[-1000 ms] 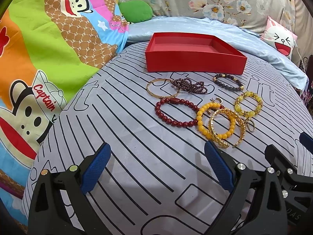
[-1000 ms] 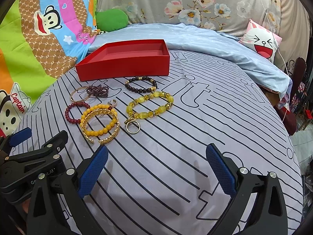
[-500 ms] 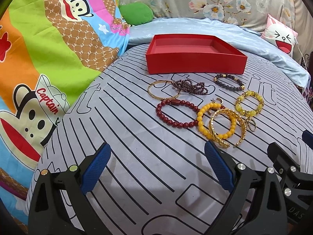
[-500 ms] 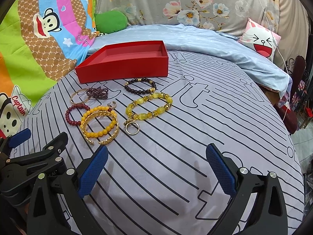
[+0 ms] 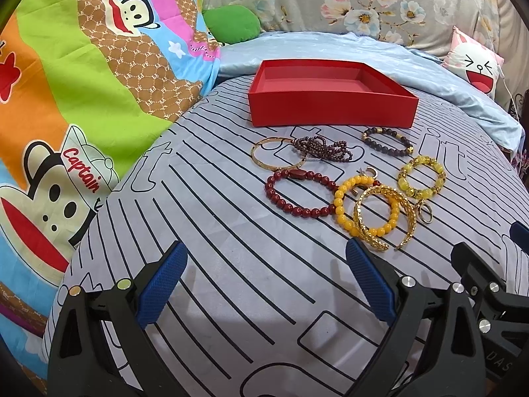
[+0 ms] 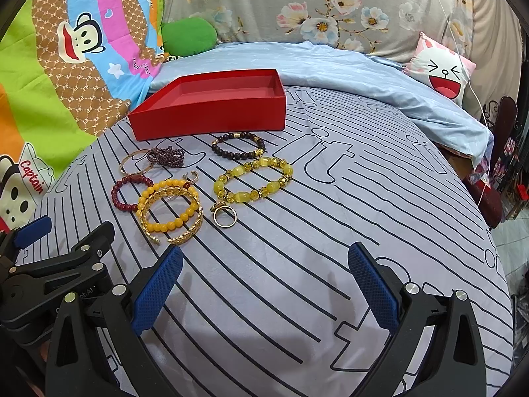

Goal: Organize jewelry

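Left gripper (image 5: pixel 266 279) spread wide, holding nothing, low over the striped bedsheet (image 5: pixel 231 264); right gripper (image 6: pixel 264 279) likewise spread and empty just beside it. Ahead of the right gripper's left finger, a gold bangle (image 6: pixel 172 215) overlapping an orange bead bracelet (image 6: pixel 167 205), a gold ring (image 6: pixel 224 215) beside them. Left of those, a dark red bead bracelet (image 5: pixel 299 192). Slightly farther, a yellow bead bracelet (image 6: pixel 253 182), thin gold bangle (image 5: pixel 276 157), maroon bead strand (image 5: pixel 322 149), dark bead bracelet (image 6: pixel 238 146). Beyond all, an open red box (image 5: pixel 330 112), nothing inside. Farthest, floral pillows (image 6: pixel 314 3)
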Motion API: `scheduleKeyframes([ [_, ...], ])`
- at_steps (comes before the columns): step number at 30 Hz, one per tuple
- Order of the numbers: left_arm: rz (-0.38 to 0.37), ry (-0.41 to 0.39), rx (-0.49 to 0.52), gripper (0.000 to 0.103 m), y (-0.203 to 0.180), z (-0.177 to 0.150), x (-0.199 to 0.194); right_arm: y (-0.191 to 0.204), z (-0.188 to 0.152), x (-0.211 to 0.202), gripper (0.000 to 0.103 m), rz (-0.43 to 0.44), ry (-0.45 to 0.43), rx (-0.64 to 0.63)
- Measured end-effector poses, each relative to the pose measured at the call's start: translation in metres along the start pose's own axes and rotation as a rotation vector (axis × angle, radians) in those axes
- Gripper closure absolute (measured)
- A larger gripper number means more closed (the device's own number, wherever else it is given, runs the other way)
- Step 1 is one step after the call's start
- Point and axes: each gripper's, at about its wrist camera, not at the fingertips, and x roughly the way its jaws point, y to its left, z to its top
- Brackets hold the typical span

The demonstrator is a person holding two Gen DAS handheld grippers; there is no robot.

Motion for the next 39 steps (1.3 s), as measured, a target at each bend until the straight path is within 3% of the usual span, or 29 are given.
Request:
scheduleKeyframes([
  [39,-0.002,0.003,-0.008,0.011,0.0007,0.0008,-0.0015,0.0019,-0.0029,-0.0007,0.006,-0.001,0.0,-0.001],
])
